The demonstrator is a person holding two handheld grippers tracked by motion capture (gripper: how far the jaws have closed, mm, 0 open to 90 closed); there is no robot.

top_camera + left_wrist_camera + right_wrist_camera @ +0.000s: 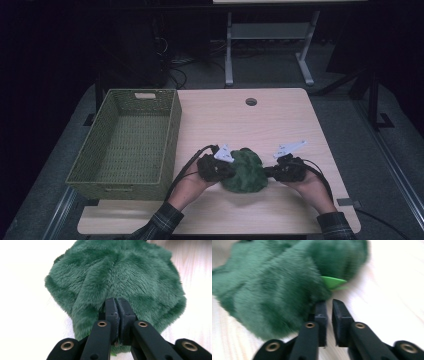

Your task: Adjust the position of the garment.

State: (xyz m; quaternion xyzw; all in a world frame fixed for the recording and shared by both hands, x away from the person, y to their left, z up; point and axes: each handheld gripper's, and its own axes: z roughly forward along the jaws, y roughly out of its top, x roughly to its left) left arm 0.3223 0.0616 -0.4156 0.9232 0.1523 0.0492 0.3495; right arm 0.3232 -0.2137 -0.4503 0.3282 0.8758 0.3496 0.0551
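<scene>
While the left gripper point(117, 305) pinches the green plush cloth point(117, 275) in pressed-together fingers | right gripper point(329, 305) fingers slightly spread, empty, cloth just beside them on the surface point(280, 120) | step: gathering cloth | next: lift toward wicker basket point(131, 140), likely.

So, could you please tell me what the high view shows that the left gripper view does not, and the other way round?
The high view has the woven basket at the table's left, empty as far as I can see, the right claw at the green plush's other side, both hands and a cable hole. The left gripper view gives the close detail: the left claw's jaws pressed together, pinching a fold of the fur. Both share the plush lying on the pale tabletop, with the left claw at its edge.
</scene>
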